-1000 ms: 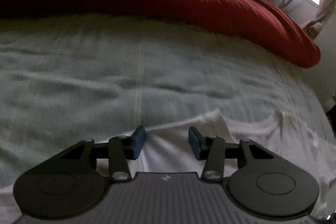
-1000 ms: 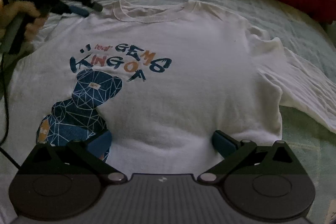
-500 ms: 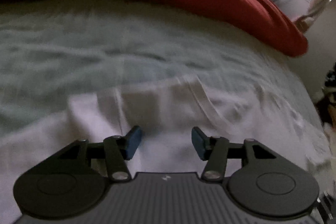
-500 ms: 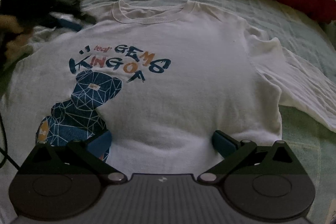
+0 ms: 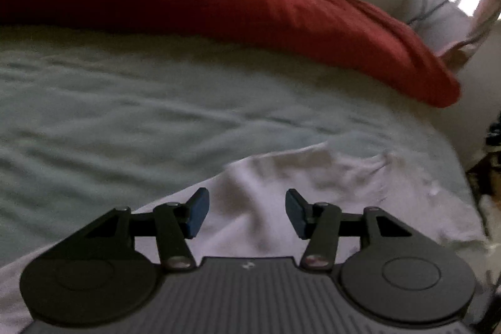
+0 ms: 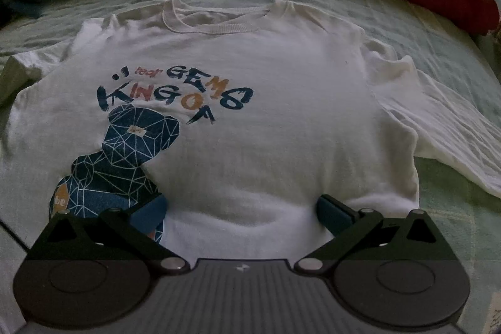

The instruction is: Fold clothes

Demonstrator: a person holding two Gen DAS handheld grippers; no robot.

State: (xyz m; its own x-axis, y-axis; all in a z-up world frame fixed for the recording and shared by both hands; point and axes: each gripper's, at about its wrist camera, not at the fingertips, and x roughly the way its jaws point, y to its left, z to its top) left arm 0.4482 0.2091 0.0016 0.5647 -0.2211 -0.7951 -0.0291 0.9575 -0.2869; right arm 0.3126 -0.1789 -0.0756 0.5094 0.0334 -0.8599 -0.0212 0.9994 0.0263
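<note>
Having let go of the white printed cotton T-shirt [image 6: 281, 102], your left gripper [image 5: 246, 213] hangs open near its 11 o'clock shoulder; your right gripper [image 6: 241, 213] gapes at its 6 o'clock hem, folding unstarted.

Both my wrist cameras look steeply down, close over the bed (sharing the white T-shirt [image 6: 250, 121] and red duvet [image 5: 250, 5]).

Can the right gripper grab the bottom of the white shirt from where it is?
Probably yes. The right gripper is open right over the white shirt, which lies flat on the bed sheet, with nothing in between.
</note>
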